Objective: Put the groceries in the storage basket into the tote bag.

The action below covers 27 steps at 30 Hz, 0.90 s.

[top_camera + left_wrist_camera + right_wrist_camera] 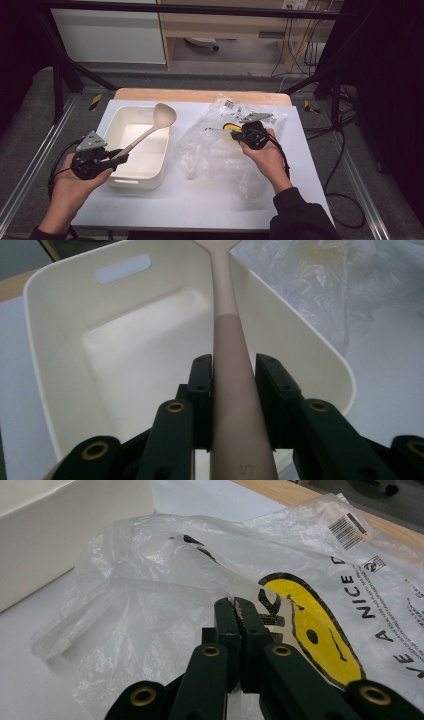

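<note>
A beige ladle (150,131) slants above the cream bin (116,131), its bowl up over the bin's far right corner. My left gripper (120,158) is shut on the ladle's handle (231,340) at the bin's (60,330) near left corner. In the left gripper view the black pads (201,385) press the handle from both sides. A crumpled clear plastic bag (215,147) with a yellow smiley print (320,630) lies right of the bin. My right gripper (237,134) sits on top of the bag. Its jaws (236,606) are pinched together on a fold of the film.
The white table top (200,205) has a wooden strip (200,95) along its far edge. Black frame bars (65,70) stand at the back left and right. Cables (345,150) run over the floor at the right.
</note>
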Available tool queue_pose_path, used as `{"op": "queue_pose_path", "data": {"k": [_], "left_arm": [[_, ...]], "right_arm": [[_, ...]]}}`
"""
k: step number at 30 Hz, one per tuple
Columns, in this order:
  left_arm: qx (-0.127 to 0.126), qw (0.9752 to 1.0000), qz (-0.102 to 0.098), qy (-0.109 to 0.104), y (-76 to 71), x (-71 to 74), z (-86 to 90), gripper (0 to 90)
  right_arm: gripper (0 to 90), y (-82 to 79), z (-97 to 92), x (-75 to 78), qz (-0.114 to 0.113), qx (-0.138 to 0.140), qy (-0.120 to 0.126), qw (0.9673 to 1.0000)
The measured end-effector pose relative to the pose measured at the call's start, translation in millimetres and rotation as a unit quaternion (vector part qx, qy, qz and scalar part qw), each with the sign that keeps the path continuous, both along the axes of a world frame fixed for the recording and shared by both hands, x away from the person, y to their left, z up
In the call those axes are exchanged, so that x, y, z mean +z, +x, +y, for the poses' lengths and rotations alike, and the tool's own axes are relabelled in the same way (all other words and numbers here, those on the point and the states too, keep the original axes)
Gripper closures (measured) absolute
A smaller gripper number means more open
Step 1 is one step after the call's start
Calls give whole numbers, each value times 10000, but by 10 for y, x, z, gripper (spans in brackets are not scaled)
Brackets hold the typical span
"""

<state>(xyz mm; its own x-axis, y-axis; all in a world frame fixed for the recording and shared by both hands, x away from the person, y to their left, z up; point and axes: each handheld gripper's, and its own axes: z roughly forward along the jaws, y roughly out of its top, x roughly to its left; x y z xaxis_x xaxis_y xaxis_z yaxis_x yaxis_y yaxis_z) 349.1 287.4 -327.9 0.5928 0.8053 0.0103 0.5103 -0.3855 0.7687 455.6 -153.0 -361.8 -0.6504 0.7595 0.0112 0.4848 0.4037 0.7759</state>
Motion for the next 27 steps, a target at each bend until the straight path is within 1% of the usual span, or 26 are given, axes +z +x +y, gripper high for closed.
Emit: {"op": "queue_pose_path", "data": {"k": [3, 8, 9, 15, 16, 20, 21, 23, 27], "left_arm": [[-71, 10000, -13, -23, -25, 7, -43, 699], [-180, 9998, -47, -45, -77, 25, -128, 700], [-203, 9998, -40, -51, -82, 24, -147, 700], [-406, 9992, 10, -10, -115, 17, -266, 700], [-446, 9990, -1, -3, -127, 17, -278, 700], [-550, 9985, -25, -76, -190, 8, -278, 700], [-560, 9984, -15, -85, -205, 4, -279, 700], [-609, 9981, -8, -44, -235, 0, -295, 700], [-742, 9972, 28, -58, -296, -12, -348, 700]], "right_arm": [[900, 3, 3, 16, -8, 7, 1, 10000], [900, 22, 8, 51, 40, 12, -5, 10000], [900, 25, 8, 58, 12, 23, 13, 10000], [900, 40, -2, 111, 37, 28, 54, 10000], [900, 40, 0, 117, 54, 5, 84, 9999], [900, 43, 20, 125, 130, -29, 36, 9999], [900, 39, 27, 137, 120, -36, 12, 9999], [900, 32, 42, 165, 116, -21, 47, 9999], [900, 31, 90, 211, 102, 51, 12, 9999]]}}
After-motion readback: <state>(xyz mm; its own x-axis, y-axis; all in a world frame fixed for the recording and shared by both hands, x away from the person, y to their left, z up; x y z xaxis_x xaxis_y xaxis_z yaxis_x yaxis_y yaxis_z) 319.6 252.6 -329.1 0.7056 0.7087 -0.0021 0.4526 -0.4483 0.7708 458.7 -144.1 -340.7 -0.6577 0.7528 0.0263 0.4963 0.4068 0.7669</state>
